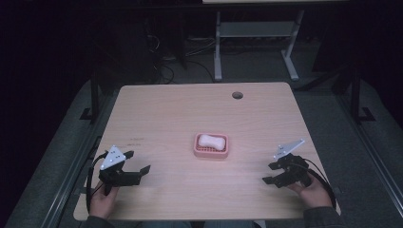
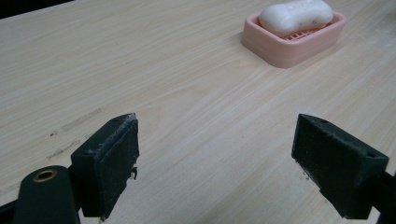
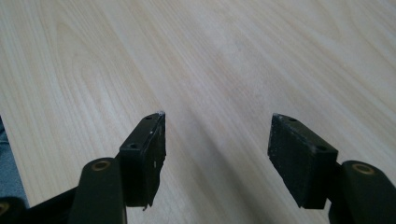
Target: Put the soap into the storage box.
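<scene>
Both grippers empty with jaws apart, the soap in its dish ahead and between them.

From my seat, the left gripper (image 1: 139, 167) sits nearest me at the table's (image 1: 161, 114) near left edge, jaws spread wide over bare wood; the right gripper (image 1: 270, 173) at the near right has its jaws apart too, with nothing between them. The white soap bar (image 1: 211, 140) lies in the pink soap dish (image 1: 211, 152), ahead of the left gripper and off to its right, well apart from both. The left gripper view catches the dish at its upper right, with the dish's slotted insert visible under the bar; the right gripper view looks along its jaws at plain wood grain.
</scene>
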`<state>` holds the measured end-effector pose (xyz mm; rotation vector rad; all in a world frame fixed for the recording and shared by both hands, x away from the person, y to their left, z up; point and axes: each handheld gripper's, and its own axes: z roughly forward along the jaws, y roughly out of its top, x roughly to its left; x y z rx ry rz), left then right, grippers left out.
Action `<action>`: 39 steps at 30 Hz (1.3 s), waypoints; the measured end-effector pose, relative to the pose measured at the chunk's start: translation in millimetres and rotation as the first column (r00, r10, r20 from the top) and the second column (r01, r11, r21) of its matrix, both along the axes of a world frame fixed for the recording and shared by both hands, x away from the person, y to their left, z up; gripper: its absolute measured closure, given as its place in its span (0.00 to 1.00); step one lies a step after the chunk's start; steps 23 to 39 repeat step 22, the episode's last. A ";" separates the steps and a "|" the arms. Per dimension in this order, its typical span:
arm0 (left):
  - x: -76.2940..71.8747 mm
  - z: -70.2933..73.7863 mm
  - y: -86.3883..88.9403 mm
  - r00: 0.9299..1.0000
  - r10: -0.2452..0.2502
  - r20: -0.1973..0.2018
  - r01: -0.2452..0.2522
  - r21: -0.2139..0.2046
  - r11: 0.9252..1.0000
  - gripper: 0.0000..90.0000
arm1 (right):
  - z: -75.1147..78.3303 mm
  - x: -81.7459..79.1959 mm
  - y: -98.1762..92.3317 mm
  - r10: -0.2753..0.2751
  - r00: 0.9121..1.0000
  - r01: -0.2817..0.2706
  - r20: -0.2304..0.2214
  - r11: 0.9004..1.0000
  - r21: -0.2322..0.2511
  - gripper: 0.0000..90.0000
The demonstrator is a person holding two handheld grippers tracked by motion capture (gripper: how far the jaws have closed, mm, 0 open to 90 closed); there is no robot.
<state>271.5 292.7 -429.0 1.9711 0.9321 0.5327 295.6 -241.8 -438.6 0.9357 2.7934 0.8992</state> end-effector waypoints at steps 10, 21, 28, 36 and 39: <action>0.6 -0.9 -0.4 1.000 -0.001 -0.004 0.001 -0.004 1.000 0.16 | -6.5 -14.6 -6.5 -0.023 1.000 0.023 -0.001 1.000 0.014 0.39; 0.8 -1.3 -1.9 1.000 -0.004 -0.002 0.004 -0.002 1.000 0.16 | -10.5 -39.5 -9.0 -0.056 0.998 0.055 0.020 0.997 0.055 0.38; 0.7 -1.3 -2.0 1.000 -0.005 0.000 0.005 -0.002 1.000 0.16 | -9.2 -41.5 -8.2 -0.058 0.998 0.056 0.024 0.997 0.057 0.37; 0.7 -1.3 -2.0 1.000 -0.005 0.000 0.005 -0.002 1.000 0.16 | -9.2 -41.5 -8.2 -0.058 0.998 0.056 0.024 0.997 0.057 0.37; 0.7 -1.3 -2.0 1.000 -0.005 0.000 0.005 -0.002 1.000 0.16 | -9.2 -41.5 -8.2 -0.058 0.998 0.056 0.024 0.997 0.057 0.37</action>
